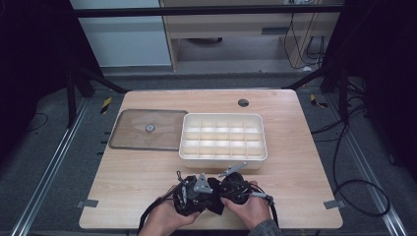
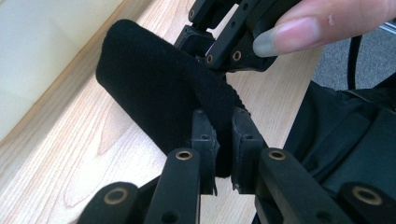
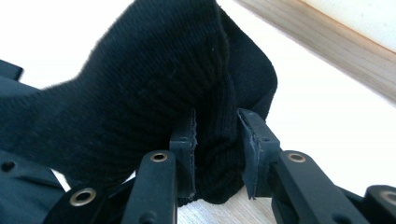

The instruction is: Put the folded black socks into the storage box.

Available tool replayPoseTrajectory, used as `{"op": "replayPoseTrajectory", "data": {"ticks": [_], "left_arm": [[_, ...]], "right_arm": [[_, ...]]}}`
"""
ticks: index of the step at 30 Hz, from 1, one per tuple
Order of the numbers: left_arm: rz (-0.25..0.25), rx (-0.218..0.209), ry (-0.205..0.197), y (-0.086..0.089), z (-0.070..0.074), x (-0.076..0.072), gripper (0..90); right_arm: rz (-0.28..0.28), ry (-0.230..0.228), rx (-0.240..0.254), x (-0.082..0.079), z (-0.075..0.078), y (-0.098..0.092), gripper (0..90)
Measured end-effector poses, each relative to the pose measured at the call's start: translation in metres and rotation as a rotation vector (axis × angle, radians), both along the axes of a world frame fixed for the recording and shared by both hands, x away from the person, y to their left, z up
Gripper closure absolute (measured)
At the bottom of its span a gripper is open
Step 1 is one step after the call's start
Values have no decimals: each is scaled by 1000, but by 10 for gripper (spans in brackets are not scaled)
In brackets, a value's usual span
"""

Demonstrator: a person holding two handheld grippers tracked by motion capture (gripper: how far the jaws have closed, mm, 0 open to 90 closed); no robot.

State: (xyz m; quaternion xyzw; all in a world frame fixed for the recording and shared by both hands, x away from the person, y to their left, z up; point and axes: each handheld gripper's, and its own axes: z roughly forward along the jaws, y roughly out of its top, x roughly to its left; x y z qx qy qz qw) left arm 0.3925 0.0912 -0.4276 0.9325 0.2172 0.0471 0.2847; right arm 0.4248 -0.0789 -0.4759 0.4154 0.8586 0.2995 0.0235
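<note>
A black knitted fabric piece (image 1: 215,195), seemingly a sock, is held between the two grippers at the lower centre of the high view, just above the light wooden surface (image 1: 295,167). In the left gripper view, the left gripper (image 2: 219,140) is seen with its jaws clenched on a ribbed edge of the fabric, while the right gripper (image 2: 224,44) and a fingertip (image 2: 299,35) appear at the upper right of the frame. In the right gripper view, the right gripper's jaws are closed around a thick fold of the same fabric. A white plastic tray with many compartments (image 1: 223,156) is seen at the centre of the high view, just beyond the grippers, and a transparent rectangular lid (image 1: 129,140) lies flat to its left.
</note>
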Motion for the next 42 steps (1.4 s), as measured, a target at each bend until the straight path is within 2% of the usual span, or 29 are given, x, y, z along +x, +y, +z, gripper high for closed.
{"op": "replayPoseTrajectory", "data": {"ticks": [15, 24, 33, 42], "left_arm": [[-23, 1, 27, -9, -12, 0, 820], [-23, 11, 29, -12, -14, 1, 820], [-29, 25, 48, -20, -22, 3, 819], [-16, -14, 97, -27, -30, 10, 817]], "right_arm": [[-7, -6, 21, 0, 0, -6, 673], [-16, -34, 33, -4, 7, -20, 579], [-34, -56, 41, -10, 15, -37, 677], [-57, -64, 39, -13, 14, -51, 684]]}}
